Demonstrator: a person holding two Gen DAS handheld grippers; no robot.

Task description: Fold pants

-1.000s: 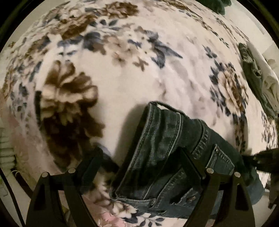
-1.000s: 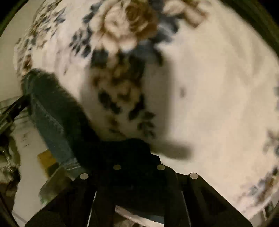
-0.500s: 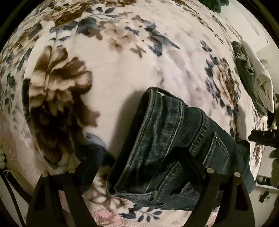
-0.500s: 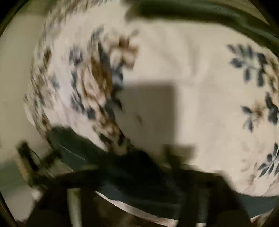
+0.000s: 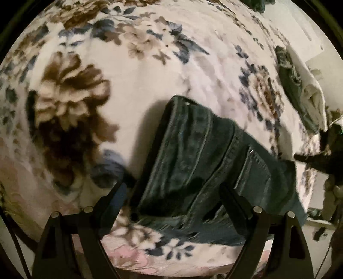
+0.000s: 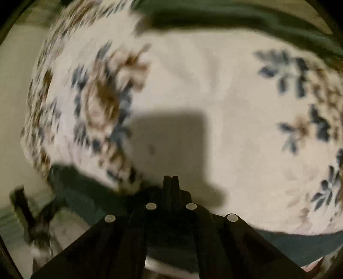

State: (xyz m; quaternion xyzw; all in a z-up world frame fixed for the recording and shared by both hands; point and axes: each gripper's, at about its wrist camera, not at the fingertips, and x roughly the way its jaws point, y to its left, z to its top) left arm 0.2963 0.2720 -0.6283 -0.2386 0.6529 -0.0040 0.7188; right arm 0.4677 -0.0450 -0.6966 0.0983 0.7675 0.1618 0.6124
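Note:
Dark blue jeans [image 5: 203, 163] lie bunched on a floral blanket [image 5: 150, 75], waistband end toward the far side. My left gripper [image 5: 171, 193] is open, its fingers spread either side of the near part of the jeans, with nothing gripped. In the blurred right wrist view, my right gripper [image 6: 170, 182] has its fingers pressed together with no cloth seen between the tips. A dark strip of the jeans [image 6: 81, 191] runs off to its lower left and another strip [image 6: 300, 246] shows at lower right.
A folded green and white pile of clothes [image 5: 304, 94] lies at the blanket's right edge. A dark green cloth [image 6: 235, 19] lies along the far edge in the right wrist view. The bed edge and floor show at the left [image 6: 12, 107].
The right gripper has swung away over the blanket and now shows shut without the dark cloth that covered its fingers. The left view shifted slightly; the jeans lie lower and flatter.

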